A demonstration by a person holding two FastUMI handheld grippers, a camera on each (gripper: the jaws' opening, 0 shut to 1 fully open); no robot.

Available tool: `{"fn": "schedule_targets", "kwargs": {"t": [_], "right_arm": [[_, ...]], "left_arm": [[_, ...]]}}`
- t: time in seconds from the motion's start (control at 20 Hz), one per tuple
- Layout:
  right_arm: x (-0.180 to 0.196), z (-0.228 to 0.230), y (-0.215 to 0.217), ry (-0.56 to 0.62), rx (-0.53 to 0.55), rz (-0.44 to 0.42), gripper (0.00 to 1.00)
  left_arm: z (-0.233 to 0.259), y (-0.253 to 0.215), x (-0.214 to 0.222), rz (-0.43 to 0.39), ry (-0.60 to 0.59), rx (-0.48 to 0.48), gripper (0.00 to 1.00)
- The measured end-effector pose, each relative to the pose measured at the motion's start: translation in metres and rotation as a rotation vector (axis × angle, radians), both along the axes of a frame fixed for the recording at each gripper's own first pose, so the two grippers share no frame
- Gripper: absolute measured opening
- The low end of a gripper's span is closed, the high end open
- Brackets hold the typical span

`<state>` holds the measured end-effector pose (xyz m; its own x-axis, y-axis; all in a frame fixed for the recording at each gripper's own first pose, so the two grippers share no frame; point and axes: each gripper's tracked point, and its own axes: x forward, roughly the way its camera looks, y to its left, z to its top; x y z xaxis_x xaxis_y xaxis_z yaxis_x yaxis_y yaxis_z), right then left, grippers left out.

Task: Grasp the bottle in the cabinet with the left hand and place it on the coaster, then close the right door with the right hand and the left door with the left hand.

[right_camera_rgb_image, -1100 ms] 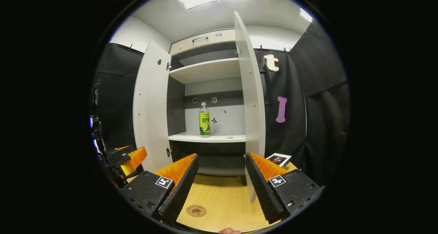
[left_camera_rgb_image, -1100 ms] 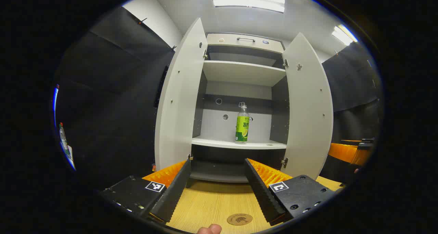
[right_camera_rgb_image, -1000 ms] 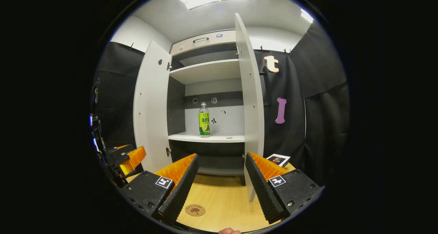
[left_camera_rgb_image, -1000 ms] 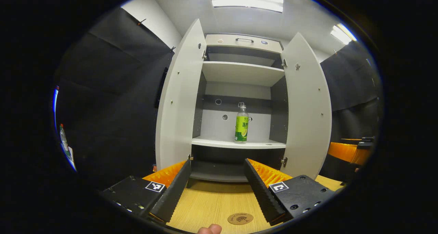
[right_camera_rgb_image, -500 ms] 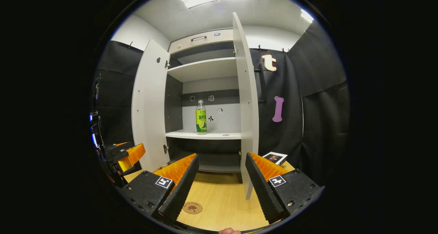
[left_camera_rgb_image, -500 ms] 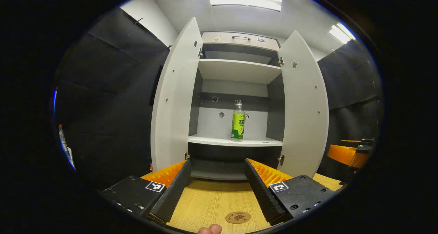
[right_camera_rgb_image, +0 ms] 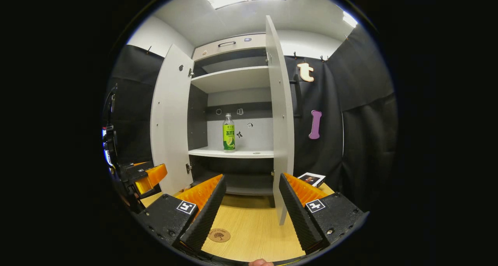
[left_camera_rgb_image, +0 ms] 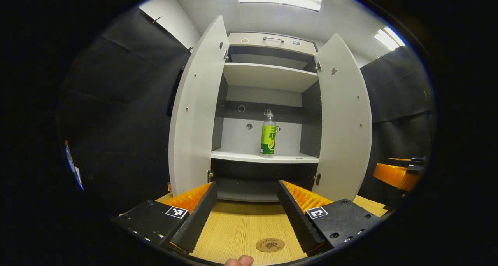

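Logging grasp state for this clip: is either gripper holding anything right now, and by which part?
Nothing is held. The left gripper and right gripper are both open over the table; the bottle stands untouched on the cabinet shelf.

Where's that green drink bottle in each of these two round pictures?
Left gripper view: the bottle stands just right of centre on the cabinet's middle shelf.
Right gripper view: the bottle stands left of centre on that shelf.
Shared landmark: the round coaster on the table.
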<state>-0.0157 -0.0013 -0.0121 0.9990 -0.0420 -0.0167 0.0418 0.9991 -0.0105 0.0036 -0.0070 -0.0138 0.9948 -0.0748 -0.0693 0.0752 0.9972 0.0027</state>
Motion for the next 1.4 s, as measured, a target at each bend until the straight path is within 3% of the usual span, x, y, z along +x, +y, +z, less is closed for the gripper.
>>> {"fn": "schedule_targets", "kwargs": {"t": [0.45,0.65,0.9,1.4], "right_arm": [[-0.003,0.002,0.012,-0.016,-0.011,0.013,0.84],[-0.011,0.002,0.013,-0.016,-0.019,0.017,0.84],[-0.021,-0.002,0.001,0.015,0.002,-0.033,0.84],[-0.038,0.002,-0.054,0.03,0.034,-0.222,0.84]], "left_arm": [[0.014,-0.015,0.053,-0.125,0.002,-0.002,0.94],[0.041,-0.039,0.109,-0.22,-0.006,-0.016,0.95],[0.058,-0.074,0.194,-0.29,-0.007,0.033,0.95],[0.036,-0.1,0.34,-0.235,0.056,0.056,0.95]]}}
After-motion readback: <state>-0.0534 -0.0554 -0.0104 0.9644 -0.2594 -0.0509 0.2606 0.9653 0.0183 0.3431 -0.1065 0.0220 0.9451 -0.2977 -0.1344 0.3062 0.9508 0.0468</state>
